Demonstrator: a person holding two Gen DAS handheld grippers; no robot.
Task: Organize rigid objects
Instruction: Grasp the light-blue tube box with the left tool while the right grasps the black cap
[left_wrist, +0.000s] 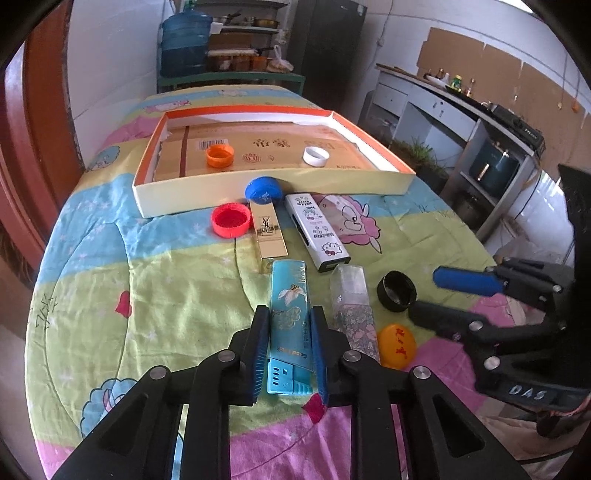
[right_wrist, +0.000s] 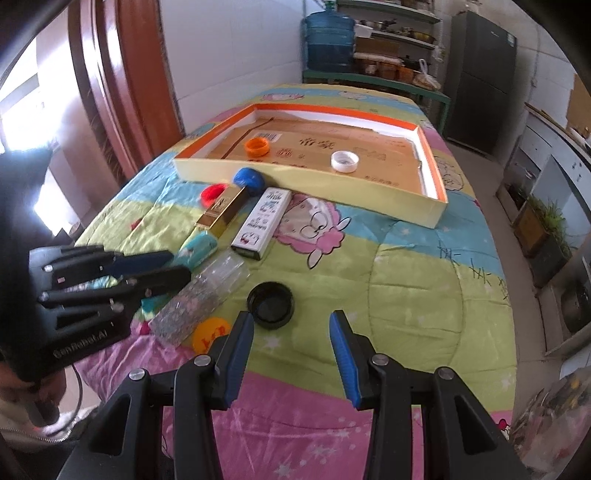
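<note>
The left gripper (left_wrist: 286, 338) was clamped on the turquoise lighter (left_wrist: 289, 325), its blue pads pressing both long sides as the lighter lay flat on the quilt (left_wrist: 177, 295). Just right of it lay a clear floral lighter (left_wrist: 352, 314) (an orange-yellow cap (left_wrist: 397, 345) beside that). The right gripper (right_wrist: 291, 332) hovered with jaws apart and empty, a black cap (right_wrist: 271, 304) just ahead of its fingertips. Farther ahead sat the shallow box (left_wrist: 258, 184).
</note>
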